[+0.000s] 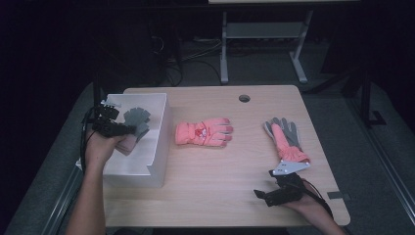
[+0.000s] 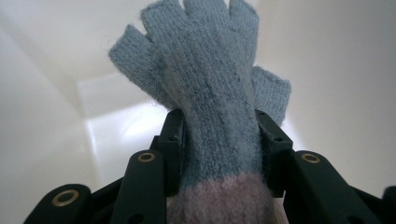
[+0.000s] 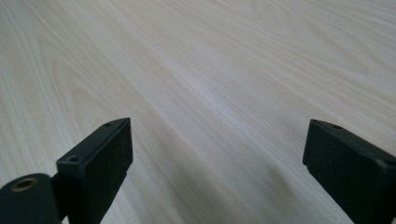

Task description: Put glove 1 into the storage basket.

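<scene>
1. Knit glove [image 2: 212,93] (grey-blue fingers, pinkish cuff) sits clamped between the left gripper's [image 1: 128,129] jaws, hanging inside the white bin [image 1: 159,142] at the worktop's [image 1: 235,166] left edge.
2. Right gripper [image 3: 217,154] rests low over bare wood near the front right; its jaws stand wide apart, holding nothing.
3. A pink glove [image 1: 203,132] lies mid-worktop; a grey-and-pink glove [image 1: 287,139] lies just beyond the right gripper.

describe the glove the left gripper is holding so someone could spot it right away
Find the white bin at the table's left edge. Inside its opening, the left gripper is clamped on a knitted blue-grey fingerless glove with a pale pink cuff. The two gloves lying on the wood are bright pink with full fingers.
</scene>
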Motion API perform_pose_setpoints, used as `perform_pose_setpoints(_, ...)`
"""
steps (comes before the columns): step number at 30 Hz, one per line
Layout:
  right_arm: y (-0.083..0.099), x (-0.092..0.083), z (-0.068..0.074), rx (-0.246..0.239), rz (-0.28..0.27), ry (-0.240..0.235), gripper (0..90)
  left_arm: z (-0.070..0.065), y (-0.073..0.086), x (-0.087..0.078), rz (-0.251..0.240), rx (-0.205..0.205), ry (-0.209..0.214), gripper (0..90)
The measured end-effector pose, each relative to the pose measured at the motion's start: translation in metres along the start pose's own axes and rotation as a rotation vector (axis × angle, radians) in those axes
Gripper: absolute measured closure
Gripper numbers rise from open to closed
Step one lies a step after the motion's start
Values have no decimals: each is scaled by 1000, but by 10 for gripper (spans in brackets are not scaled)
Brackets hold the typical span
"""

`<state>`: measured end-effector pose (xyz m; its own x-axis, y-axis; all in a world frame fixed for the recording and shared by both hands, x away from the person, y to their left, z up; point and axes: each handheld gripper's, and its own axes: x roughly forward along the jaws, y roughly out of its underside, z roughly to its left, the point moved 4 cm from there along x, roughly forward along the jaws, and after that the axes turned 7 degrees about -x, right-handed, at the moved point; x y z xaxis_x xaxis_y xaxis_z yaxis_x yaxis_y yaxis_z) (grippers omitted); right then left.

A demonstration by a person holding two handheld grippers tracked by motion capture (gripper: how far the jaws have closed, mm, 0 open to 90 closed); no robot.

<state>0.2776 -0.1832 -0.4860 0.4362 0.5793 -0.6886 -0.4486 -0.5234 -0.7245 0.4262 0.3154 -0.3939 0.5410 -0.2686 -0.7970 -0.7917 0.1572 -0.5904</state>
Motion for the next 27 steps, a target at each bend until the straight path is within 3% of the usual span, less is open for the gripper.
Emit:
perform_pose_setpoints(3, 0, 0, 0, 0, 1, 0, 80, 7, 5, 12, 22, -24, -13, 610)
perform_pose_setpoints(6, 1, 0, -1, -3, 2, 1, 80, 10, 8, 20, 59, -11, -46, 608)
perform_pose_setpoints(14, 1, 0, -1, 9, 5, -1, 80, 16, 17, 37, 104, -14, -68, 600)
perform_pose_setpoints(18, 2, -1, -1, 4, 4, 2, 80, 16, 21, 45, 152, 0, -91, 575)
perform_pose_setpoints(21, 2, -1, -2, 7, 5, 3, 80, 15, 23, 49, 163, 7, -109, 528)
perform_pose_setpoints(25, 2, -1, -2, 10, 4, 1, 80, 13, 25, 55, 195, 7, -128, 398)
perform_pose_setpoints(27, 2, -1, -1, 7, 4, 0, 80, 12, 25, 56, 188, 8, -147, 351)
